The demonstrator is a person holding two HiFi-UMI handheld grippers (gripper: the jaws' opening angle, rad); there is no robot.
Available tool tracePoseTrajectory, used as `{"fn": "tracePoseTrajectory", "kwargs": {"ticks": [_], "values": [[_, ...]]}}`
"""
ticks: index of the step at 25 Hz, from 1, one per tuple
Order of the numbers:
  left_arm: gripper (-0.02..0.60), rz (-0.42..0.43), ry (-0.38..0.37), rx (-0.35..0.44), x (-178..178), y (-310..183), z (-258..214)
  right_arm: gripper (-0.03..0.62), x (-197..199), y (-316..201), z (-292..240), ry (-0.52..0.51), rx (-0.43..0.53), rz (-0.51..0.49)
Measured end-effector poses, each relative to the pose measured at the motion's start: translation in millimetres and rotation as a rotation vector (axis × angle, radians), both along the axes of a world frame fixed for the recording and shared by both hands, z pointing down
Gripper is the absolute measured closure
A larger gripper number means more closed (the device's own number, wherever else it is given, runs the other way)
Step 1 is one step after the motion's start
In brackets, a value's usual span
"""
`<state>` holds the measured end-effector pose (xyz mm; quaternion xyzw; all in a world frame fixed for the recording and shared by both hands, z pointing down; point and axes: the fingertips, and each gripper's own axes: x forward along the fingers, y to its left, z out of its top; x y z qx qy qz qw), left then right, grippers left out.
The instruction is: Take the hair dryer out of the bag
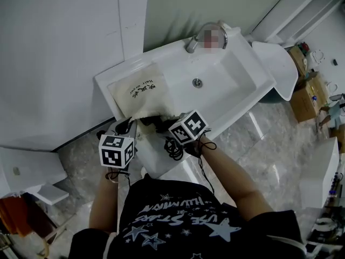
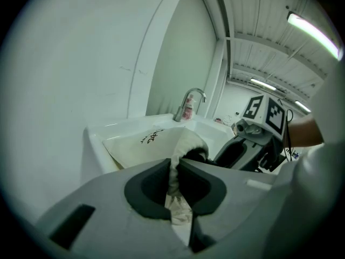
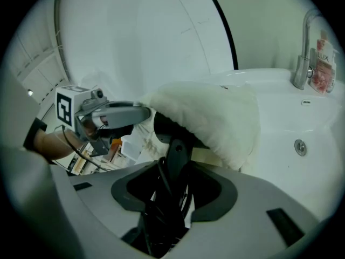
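The bag is cream with black writing. The hair dryer is black. The sink is white and the tap is shiny silver. The left gripper and the right gripper are grey, with black-and-white square marks on top. The shirt is black with white stars.

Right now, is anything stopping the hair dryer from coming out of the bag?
Only the bag itself: its cloth covers the head of the hair dryer, whose handle the right gripper holds outside. The left gripper pinches the bag's edge. Nothing else blocks it.
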<state>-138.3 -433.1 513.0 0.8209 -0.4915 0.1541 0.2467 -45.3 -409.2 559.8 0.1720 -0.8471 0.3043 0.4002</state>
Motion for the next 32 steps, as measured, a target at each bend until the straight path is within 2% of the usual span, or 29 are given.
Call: {"fn": "tracePoseTrajectory", "kwargs": {"ticks": [8,14,17,25,32], "values": [[0.546,-0.025,-0.026,-0.014,3,7,3,0.414,17,41,-16,-0.034,-0.005,-0.108],[0.546,-0.041,-0.045,-0.017,5,11,1,0.414,23,74,-27,-0.066,-0.010,-0.240],[0.546,-0.045,-0.060,-0.016,6,13,0,0.414,24,86,-34,-0.084,-0.021,-0.266],[0.545,-0.067,-0.093,-0.045,7,24,8,0.414,37,114,-49,-0.157,-0.023,-0.239],[0.528,-0.048,-0.158,-0.028,23,48,17,0.414,57,136,-71,-0.281,0.004,-0.118]]}}
